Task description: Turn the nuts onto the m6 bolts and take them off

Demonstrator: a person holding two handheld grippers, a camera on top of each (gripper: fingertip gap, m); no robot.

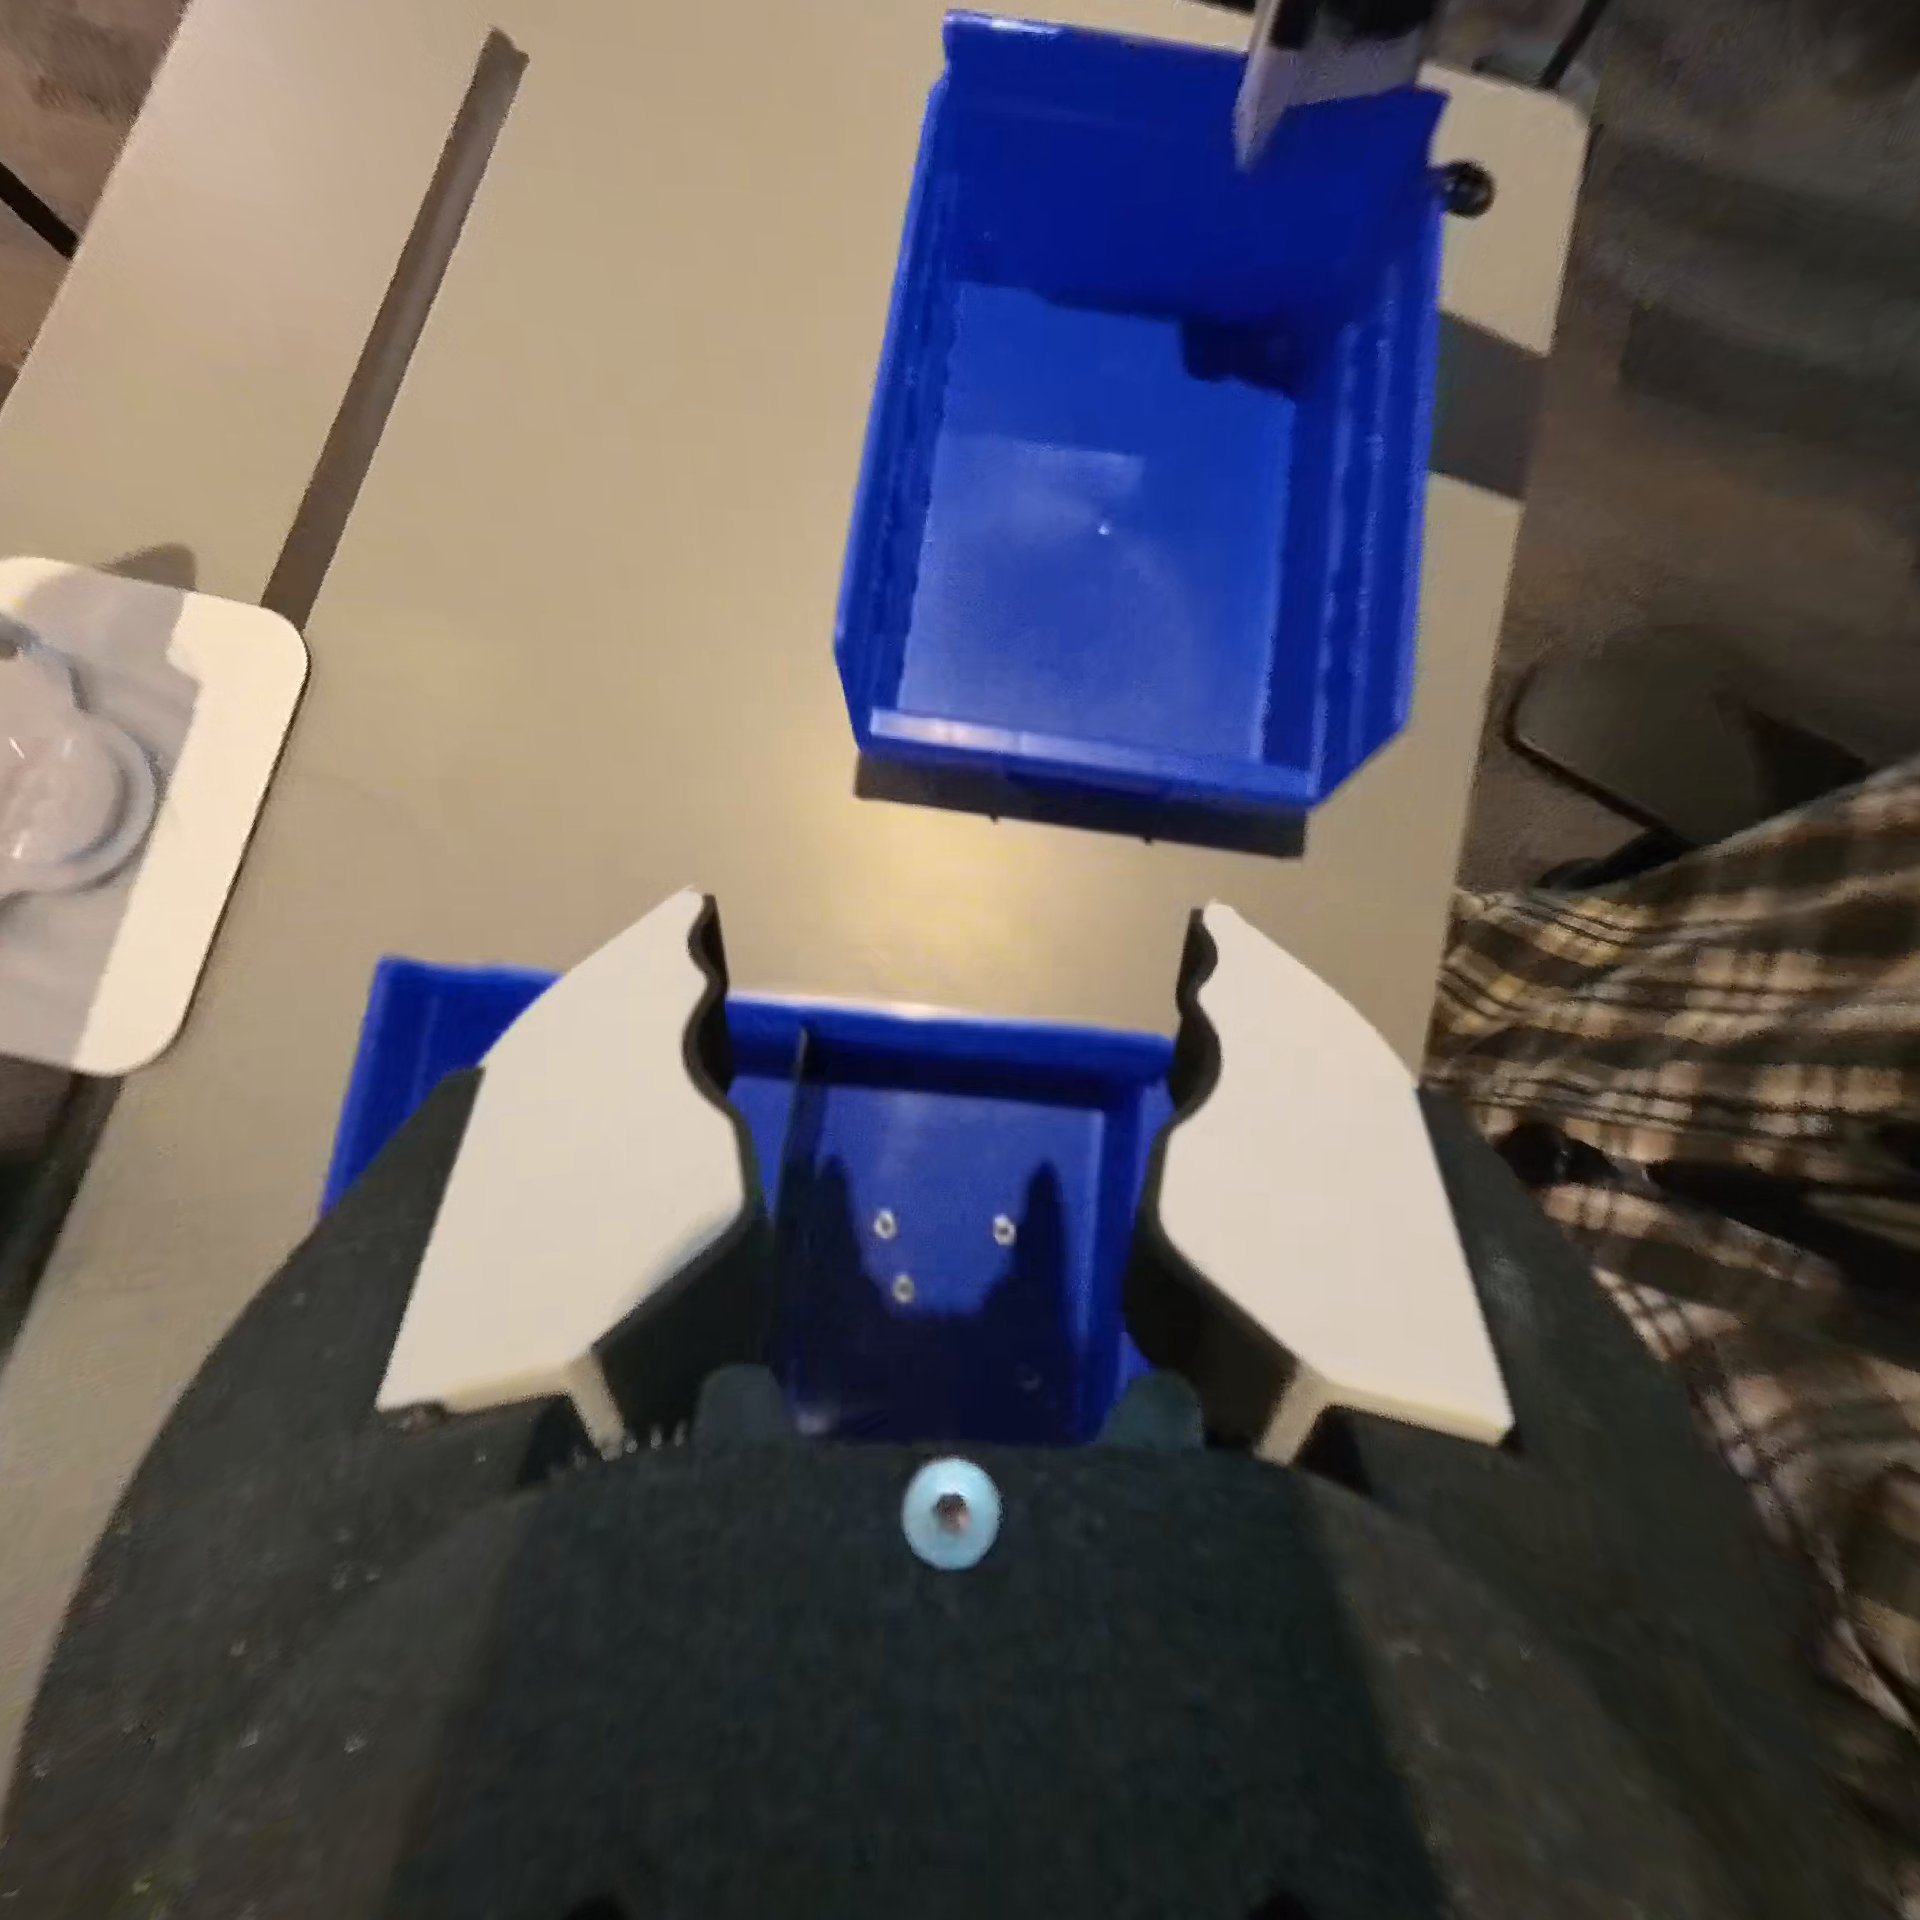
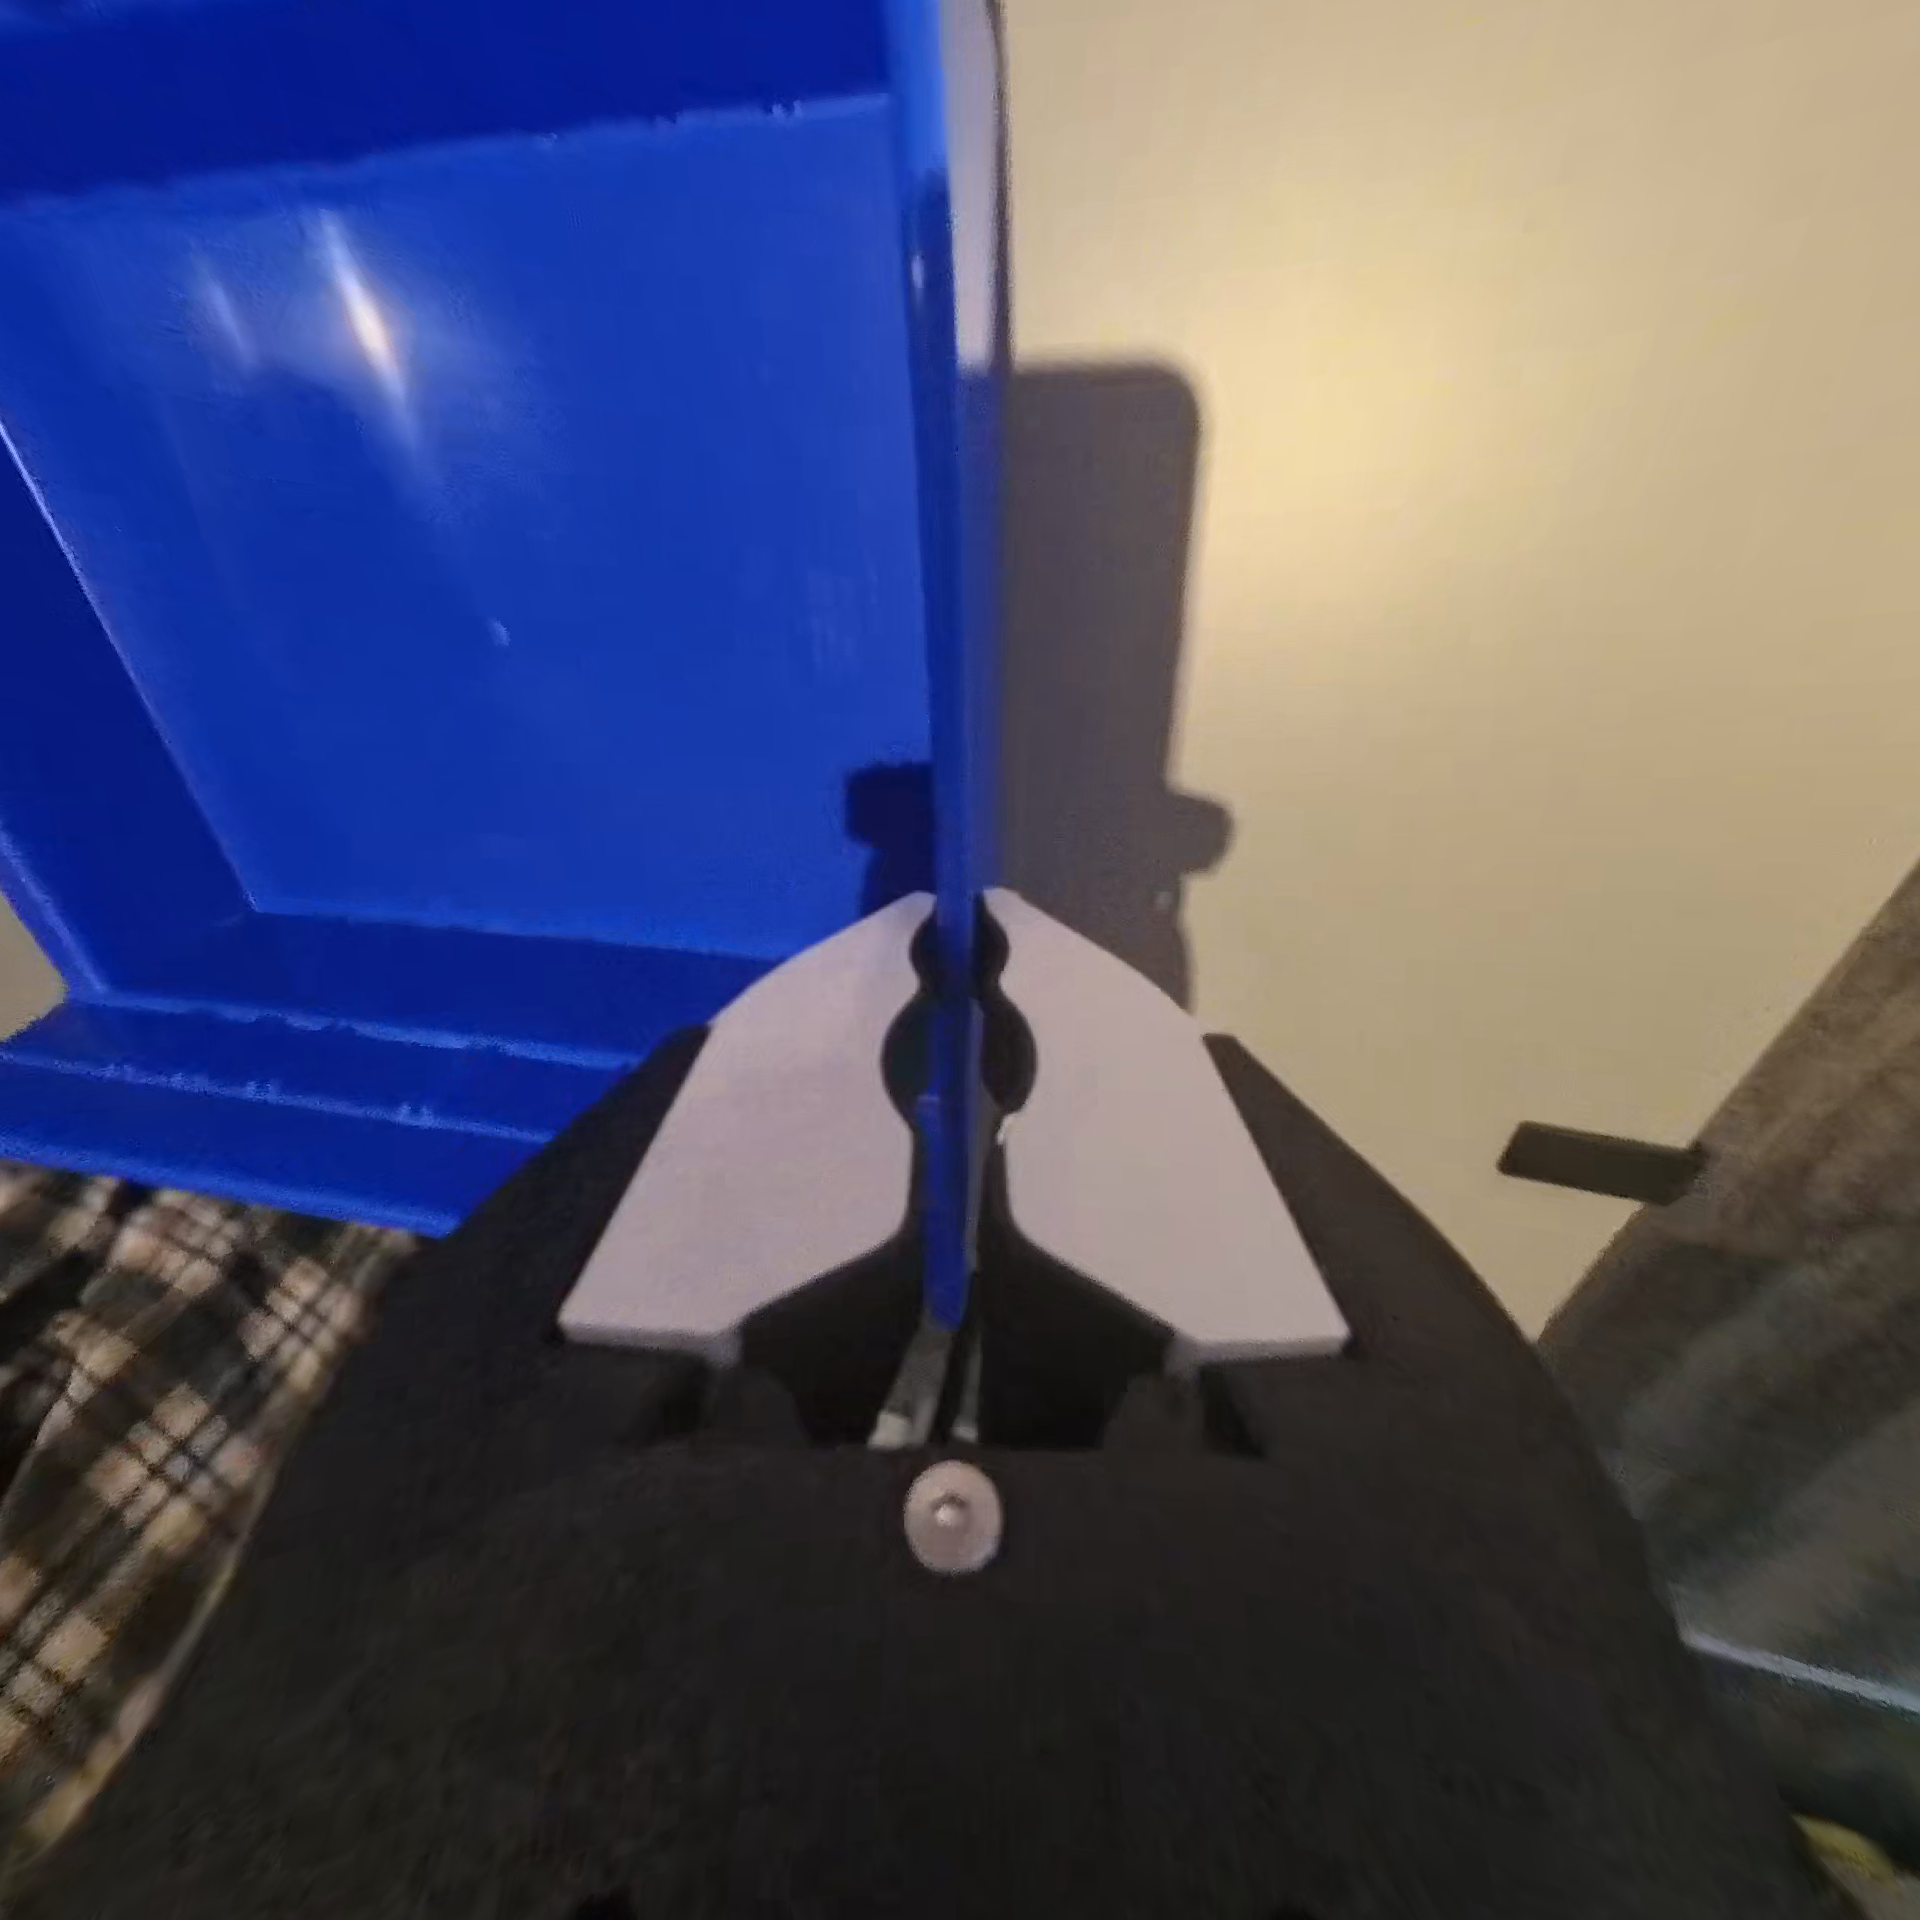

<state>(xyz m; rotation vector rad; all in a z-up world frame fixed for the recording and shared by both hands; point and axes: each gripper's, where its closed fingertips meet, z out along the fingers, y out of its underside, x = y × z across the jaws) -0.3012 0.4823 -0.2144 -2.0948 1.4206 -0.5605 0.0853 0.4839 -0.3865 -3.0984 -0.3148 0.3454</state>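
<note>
Nuts (image 1: 902,1257), three small silvery ones, lie on the floor of the near bin (image 1: 1101,1195), a blue one right under the left gripper (image 1: 951,935). That gripper hangs over the bin with its white fingers (image 1: 623,1049) spread wide and nothing between them. A second blue bin (image 1: 1143,499) stands farther off on the beige table (image 1: 582,582), its floor bare apart from a shadow in the far corner. The right gripper (image 2: 954,914) is clamped on the side wall of this bin (image 2: 951,644), a pad pressed to each face of the thin wall; in the left wrist view its tips (image 1: 1262,94) show at the bin's far right corner. A white tray (image 1: 223,831) sits at the table's left edge. Plaid cloth (image 1: 1662,1091) shows on the right. No bolts can be made out in either view.
</note>
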